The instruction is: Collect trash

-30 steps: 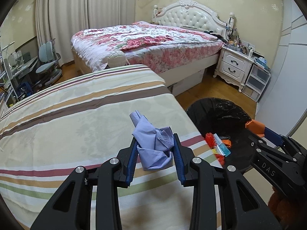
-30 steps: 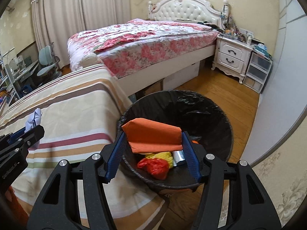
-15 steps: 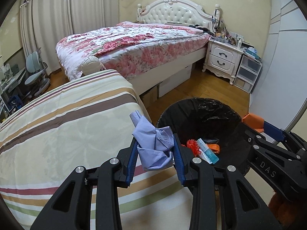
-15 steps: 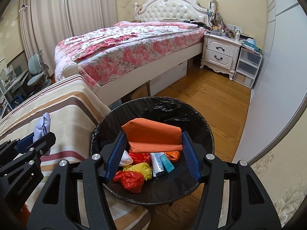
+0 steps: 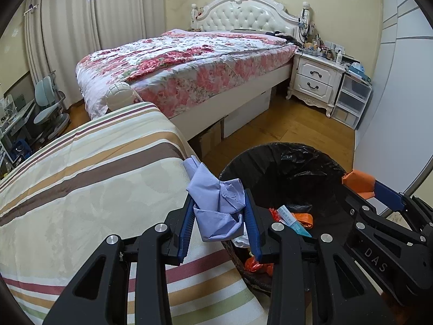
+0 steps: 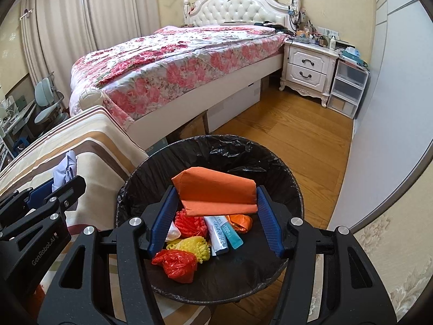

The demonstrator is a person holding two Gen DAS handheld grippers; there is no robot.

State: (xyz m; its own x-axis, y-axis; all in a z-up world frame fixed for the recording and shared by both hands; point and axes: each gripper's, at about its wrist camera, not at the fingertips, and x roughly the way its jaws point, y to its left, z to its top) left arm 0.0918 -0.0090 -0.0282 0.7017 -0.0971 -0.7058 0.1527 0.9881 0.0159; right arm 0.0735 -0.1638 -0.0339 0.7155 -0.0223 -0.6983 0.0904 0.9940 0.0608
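My left gripper (image 5: 218,224) is shut on a crumpled pale blue paper (image 5: 216,205), held at the left rim of a black-lined trash bin (image 5: 297,162). My right gripper (image 6: 216,214) is shut on a folded orange paper (image 6: 216,192), held above the open bin (image 6: 211,149). Inside the bin lie red, yellow and orange bags (image 6: 178,262) and a blue-white tube (image 6: 224,234). The right gripper with the orange paper (image 5: 357,182) shows at the right of the left wrist view. The left gripper with the blue paper (image 6: 65,170) shows at the left of the right wrist view.
A striped bed cover (image 5: 81,189) lies to the left of the bin. A floral bed (image 6: 189,62) stands behind it. A white nightstand (image 6: 308,67) and plastic drawers (image 6: 349,89) stand at the back right. Wooden floor (image 6: 297,135) lies beyond the bin, and a wall on the right.
Both grippers have moved right and forward. The left one with the blue paper went from over the striped cover to the bin's rim. The right one now hangs more squarely over the bin.
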